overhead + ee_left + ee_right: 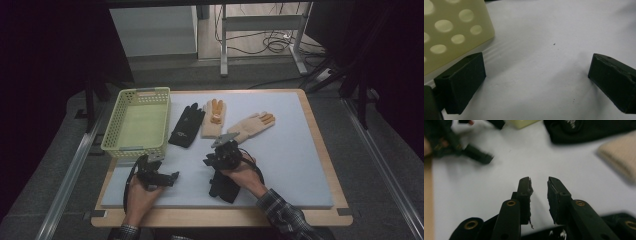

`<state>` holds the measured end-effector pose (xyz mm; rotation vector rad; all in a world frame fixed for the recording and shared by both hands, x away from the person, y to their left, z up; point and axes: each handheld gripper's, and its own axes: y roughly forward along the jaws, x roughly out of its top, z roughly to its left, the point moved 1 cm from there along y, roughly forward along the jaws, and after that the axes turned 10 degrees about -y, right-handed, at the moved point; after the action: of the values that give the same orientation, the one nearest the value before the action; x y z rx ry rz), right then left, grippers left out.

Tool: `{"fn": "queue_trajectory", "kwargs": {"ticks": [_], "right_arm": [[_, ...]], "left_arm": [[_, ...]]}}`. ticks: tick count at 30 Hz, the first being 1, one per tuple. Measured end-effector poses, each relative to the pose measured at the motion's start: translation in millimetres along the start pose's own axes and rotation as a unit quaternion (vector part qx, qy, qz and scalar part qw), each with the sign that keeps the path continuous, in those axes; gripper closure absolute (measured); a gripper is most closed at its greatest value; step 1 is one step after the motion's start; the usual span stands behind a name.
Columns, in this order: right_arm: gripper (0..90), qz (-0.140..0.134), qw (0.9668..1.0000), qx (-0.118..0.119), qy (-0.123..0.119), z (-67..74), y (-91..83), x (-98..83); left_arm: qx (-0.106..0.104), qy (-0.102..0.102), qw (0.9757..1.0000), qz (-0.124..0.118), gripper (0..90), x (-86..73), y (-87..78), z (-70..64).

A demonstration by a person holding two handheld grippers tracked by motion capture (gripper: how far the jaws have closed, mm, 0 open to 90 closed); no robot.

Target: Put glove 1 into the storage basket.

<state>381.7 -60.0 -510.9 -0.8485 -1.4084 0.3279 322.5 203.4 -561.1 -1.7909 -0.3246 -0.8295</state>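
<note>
Off to the side on my feed: a basket and three gloves on the mat.

I see the pale yellow-green basket (132, 145) at the white mat (295, 165)'s left edge, a flat black glove (187, 126) just beside it, then a beige glove (214, 120) with orange fingertips touching it, and a second beige glove (250, 125) angled rightwards. The wooden table (225, 216) frames the mat. Cables (272, 42) lie on the floor beyond.

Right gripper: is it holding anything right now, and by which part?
Nothing is held. The right gripper has its jaws a little apart with only bare mat between them; a black glove lies under that hand on the mat.
</note>
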Motion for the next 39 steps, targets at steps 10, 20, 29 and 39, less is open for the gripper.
{"fn": "queue_trajectory", "kwargs": {"ticks": [10,20,29,39], "right_arm": [[68.8,0.001,0.9997,-0.023,-0.001,-36.2,39.5,42.4],[48.2,0.007,0.9992,-0.039,0.006,-59.2,81.1,64.0],[41.3,0.036,0.9983,-0.044,-0.012,-69.4,120.9,65.2],[84.0,0.028,0.9984,-0.042,0.026,-71.1,109.8,65.6]], "left_arm": [[-0.001,-0.002,1.0000,0.000,1.4,-0.1,0.0,-0.2],[-0.001,-0.003,1.0000,0.000,1.4,-0.2,0.1,-0.2],[-0.001,-0.002,1.0000,0.000,1.4,-0.1,0.1,-0.1],[-0.001,-0.002,1.0000,0.000,1.4,-0.1,0.2,-0.1]]}}
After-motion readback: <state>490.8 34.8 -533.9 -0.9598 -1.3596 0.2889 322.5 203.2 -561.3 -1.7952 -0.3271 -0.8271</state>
